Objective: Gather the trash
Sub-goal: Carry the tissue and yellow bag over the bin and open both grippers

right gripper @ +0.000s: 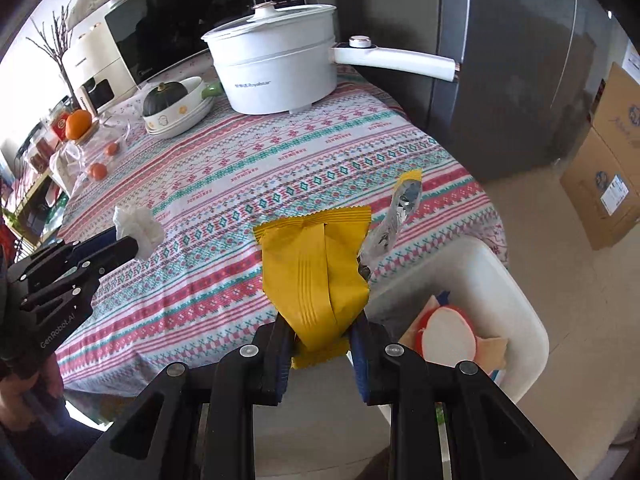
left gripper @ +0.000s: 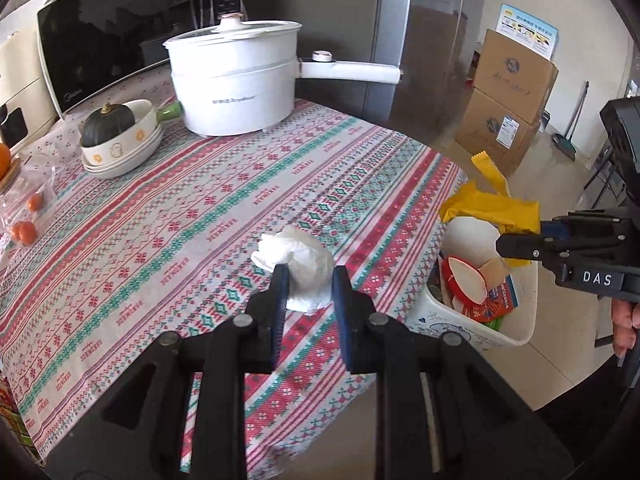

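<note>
My left gripper (left gripper: 307, 276) is shut on a crumpled white tissue (left gripper: 298, 258), just above the patterned tablecloth (left gripper: 180, 216); the tissue also shows in the right wrist view (right gripper: 136, 222). My right gripper (right gripper: 322, 330) is shut on a torn yellow wrapper (right gripper: 316, 264) and holds it at the table's edge, beside the white trash bin (right gripper: 516, 304). In the left wrist view the wrapper (left gripper: 492, 204) hangs over the bin (left gripper: 516, 320), which holds several wrappers and paper scraps.
A white electric pot (left gripper: 236, 80) with a long handle stands at the back of the table. Stacked bowls with a dark squash (left gripper: 116, 136) sit to its left. A microwave (left gripper: 100, 40), oranges and cardboard boxes (left gripper: 508, 96) surround the table.
</note>
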A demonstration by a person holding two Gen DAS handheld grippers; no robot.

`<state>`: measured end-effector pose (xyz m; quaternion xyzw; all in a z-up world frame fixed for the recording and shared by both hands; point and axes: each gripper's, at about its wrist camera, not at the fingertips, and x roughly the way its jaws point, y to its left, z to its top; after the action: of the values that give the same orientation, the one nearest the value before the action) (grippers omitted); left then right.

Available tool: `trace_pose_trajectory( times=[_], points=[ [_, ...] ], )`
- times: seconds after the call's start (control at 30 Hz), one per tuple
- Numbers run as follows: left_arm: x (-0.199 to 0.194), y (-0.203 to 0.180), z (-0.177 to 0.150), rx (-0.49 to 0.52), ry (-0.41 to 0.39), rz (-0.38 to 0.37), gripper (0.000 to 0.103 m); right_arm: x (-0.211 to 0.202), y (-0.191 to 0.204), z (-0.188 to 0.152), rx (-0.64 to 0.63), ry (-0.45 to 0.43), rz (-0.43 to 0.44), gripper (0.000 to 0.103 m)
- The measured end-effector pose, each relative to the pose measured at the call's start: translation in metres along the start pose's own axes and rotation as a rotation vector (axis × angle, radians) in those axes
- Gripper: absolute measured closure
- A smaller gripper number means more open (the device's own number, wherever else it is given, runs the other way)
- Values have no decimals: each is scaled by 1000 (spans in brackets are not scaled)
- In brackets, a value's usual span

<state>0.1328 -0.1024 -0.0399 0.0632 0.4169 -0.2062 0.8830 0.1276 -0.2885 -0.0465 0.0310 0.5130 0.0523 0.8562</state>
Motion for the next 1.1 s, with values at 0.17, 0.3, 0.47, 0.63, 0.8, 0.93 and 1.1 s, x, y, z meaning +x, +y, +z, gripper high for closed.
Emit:
trace_pose_trajectory(
  times=[0.17,0.3,0.47,0.63,0.8,0.93,1.1],
  points=[
    [11,-36,2,54,14,-46,79,-7,-32,-16,57,17,-27,76],
    [21,-66,5,100,21,-84,78,-11,-58,-28,98,29,-51,76],
    [32,-96,7,150,26,-116,78,-9,-93,-45,163,64,-82,76],
    [49,-120,9,177,45,-135,78,-8,-122,-57,209,82,-95,75],
    [62,-141,11,198,54,-158,78,-13,-136,-61,245,79,-98,63],
    [70,-154,13,210,56,-172,78,-17,-145,-62,269,74,-94,55],
    [80,-165,13,220,63,-181,78,-19,-153,-63,278,74,-104,50]
  ],
)
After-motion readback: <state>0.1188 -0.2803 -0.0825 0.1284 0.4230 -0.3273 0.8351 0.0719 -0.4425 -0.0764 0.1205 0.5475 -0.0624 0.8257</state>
